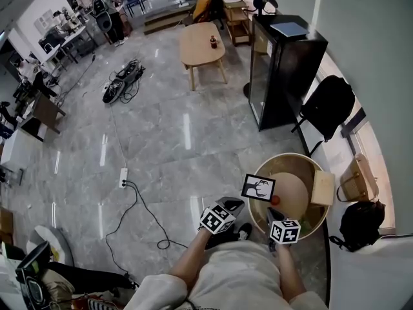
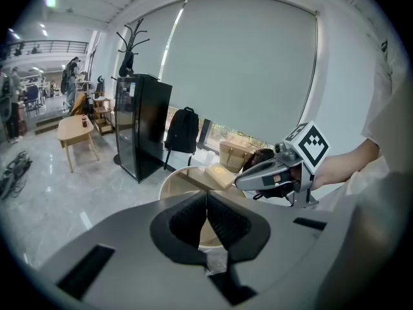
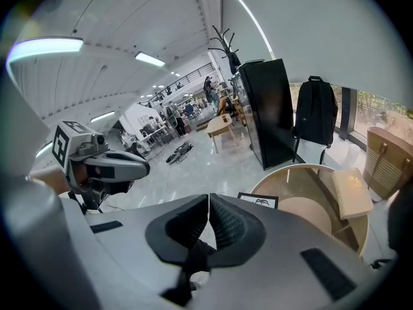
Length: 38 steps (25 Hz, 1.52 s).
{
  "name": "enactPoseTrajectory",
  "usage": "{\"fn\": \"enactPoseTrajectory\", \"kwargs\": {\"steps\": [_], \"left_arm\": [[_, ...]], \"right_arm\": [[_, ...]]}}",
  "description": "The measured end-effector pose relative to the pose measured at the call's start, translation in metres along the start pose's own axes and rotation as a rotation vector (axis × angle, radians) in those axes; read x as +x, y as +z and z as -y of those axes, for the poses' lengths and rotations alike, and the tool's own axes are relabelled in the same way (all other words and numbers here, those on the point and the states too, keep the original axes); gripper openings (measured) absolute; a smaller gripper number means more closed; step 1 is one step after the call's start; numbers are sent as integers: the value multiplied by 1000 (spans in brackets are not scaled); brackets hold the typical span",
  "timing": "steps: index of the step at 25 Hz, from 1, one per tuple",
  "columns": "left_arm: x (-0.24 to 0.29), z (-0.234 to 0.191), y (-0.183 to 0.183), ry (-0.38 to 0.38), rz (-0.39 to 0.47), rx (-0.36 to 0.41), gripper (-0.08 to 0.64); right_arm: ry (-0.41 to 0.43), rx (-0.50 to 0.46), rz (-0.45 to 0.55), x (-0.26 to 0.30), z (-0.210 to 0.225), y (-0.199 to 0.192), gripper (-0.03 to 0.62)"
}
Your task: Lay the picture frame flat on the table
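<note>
The picture frame [image 1: 259, 187], black-edged with a dark drawing on white, stands upright at the left rim of the round glass table [image 1: 308, 227]. In the right gripper view the frame [image 3: 258, 201] peeks out just beyond the jaws. My left gripper [image 1: 236, 204] hangs short of the table, a little below and left of the frame, with its jaws shut on nothing [image 2: 206, 217]. My right gripper [image 1: 271, 216] is over the table's near edge, also shut and empty [image 3: 208, 213]. Neither gripper touches the frame.
On the table lie a round beige mat [image 1: 292, 192], a small red thing [image 1: 275, 199] and a pale wooden box [image 1: 322, 187]. A black cabinet [image 1: 284, 70], a backpack [image 1: 328, 105], a woven bag [image 1: 358, 179] and a black bag [image 1: 361, 221] stand around. Cables [image 1: 139, 205] cross the floor.
</note>
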<state>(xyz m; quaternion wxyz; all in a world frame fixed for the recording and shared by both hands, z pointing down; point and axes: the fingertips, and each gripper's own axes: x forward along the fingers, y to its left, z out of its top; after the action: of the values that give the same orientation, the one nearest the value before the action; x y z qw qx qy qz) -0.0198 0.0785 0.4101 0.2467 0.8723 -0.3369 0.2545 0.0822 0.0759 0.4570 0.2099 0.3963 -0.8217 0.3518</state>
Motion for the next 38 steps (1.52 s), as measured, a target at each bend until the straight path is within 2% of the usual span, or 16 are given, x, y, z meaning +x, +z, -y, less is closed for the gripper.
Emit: {"fn": "enactPoseTrajectory", "kwargs": {"steps": [15,38], "left_arm": [[7,8,6,-11,-4,-10,21],[12,8,3,-7,-16,-22,21]], "right_arm": [[-37,-6,-7,-10,13,-1,34],[-42,-21,-52,-8,14,-8,34]]}}
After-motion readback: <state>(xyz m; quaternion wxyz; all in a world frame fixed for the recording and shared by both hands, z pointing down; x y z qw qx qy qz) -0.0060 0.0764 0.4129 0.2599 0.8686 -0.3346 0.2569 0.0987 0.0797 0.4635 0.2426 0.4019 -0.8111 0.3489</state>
